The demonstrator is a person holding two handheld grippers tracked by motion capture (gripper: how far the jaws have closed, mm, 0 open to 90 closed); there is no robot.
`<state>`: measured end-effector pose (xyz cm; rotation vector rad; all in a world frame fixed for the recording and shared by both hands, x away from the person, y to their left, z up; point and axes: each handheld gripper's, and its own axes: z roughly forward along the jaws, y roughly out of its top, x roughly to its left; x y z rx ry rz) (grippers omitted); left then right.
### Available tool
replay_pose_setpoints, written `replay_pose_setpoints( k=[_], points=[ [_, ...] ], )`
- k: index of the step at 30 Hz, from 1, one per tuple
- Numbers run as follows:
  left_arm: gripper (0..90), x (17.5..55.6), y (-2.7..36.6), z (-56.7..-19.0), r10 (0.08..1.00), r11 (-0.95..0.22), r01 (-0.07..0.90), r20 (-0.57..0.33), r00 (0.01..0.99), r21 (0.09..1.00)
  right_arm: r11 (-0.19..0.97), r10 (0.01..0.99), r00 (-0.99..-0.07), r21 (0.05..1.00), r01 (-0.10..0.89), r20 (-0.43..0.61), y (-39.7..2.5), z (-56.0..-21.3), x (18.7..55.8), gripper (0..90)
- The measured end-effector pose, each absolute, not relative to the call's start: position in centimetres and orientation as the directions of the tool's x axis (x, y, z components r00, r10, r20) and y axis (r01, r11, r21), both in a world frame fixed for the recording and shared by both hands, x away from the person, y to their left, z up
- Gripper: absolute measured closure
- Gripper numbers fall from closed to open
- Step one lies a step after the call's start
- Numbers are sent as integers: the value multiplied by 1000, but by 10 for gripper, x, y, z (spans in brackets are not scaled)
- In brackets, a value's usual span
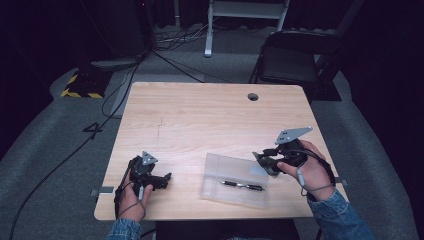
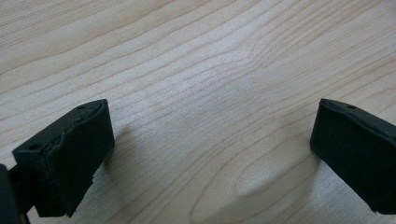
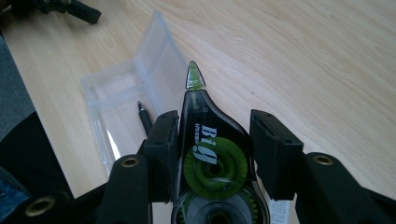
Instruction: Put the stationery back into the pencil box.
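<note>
While its green-and-black body sits pinched between the two jaws of the right gripper (image 3: 212, 140), the correction tape dispenser (image 3: 208, 154) points its clear green tip away from the camera, its long axis running along the jaws and out toward the clear plastic case (image 3: 135, 98). In the right gripper view the tip hangs over the near edge of that case, and white lettering reading "Big" runs along the dispenser's black shell above a green toothed wheel. The case lies open and flat on the wooden table (image 1: 200, 115), near the table's front edge, and a black pen (image 1: 242, 186) lies inside it, roughly parallel to that edge. In the high view the right gripper (image 1: 265, 162) is held at the case's right side by the person's right hand (image 1: 312, 172). Well to the left of the case, the left gripper (image 1: 162, 179) rests low over bare wood, its jaws spread wide with nothing between them.
</note>
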<state>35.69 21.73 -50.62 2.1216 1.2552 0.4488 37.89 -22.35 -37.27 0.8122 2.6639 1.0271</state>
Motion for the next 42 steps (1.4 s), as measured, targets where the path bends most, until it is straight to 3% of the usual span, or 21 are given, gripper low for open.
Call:
replay_pose_setpoints(
  k=[42],
  points=[
    [1,357,217,-506,872,-352,659,-24,489,665,769,368,-921,515,379,128,-186,-420,362,538]
  ],
)
